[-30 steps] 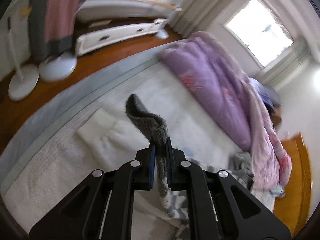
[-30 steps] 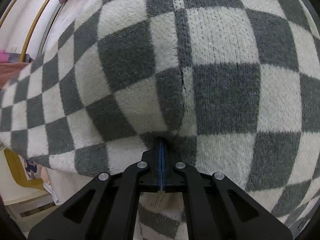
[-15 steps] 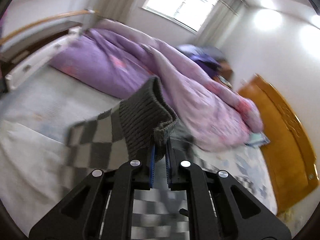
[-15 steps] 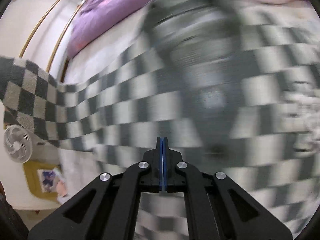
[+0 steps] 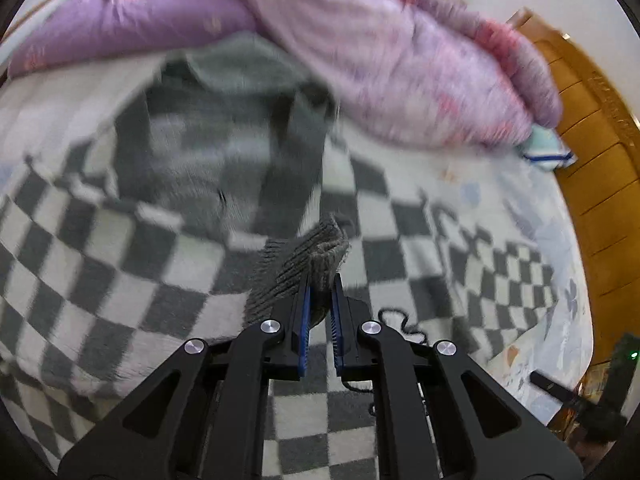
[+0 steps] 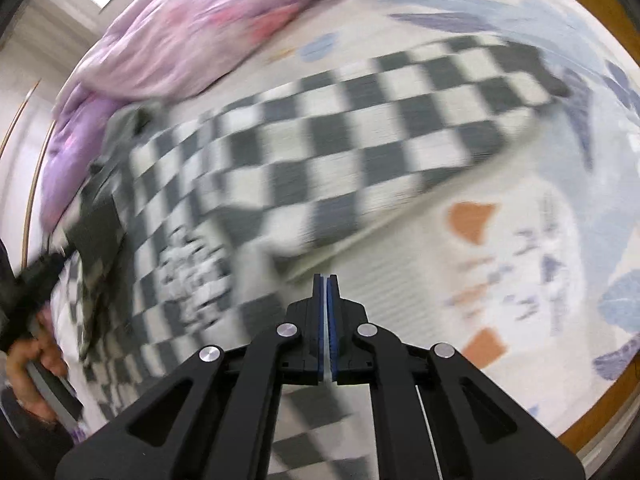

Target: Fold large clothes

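A large grey-and-white checkered sweater (image 5: 132, 264) lies spread on the bed, its grey collar toward the quilt. My left gripper (image 5: 320, 280) is shut on the sweater's grey ribbed hem (image 5: 316, 256), held just above the cloth. In the right wrist view the sweater (image 6: 320, 152) stretches across the bed, blurred by motion. My right gripper (image 6: 325, 284) is shut, with a thin edge of pale cloth between its pads; the checkered cloth runs under it.
A purple and pink quilt (image 5: 380, 48) is heaped along the far side of the bed. A wooden headboard (image 5: 592, 152) stands at the right. The patterned bedsheet (image 6: 540, 220) lies bare to the right. The hand holding the left gripper (image 6: 28, 352) shows at left.
Both grippers have swung the sweater down from the air onto the bed. The views turned from the room and close cloth to the spread sweater. Both stayed shut.
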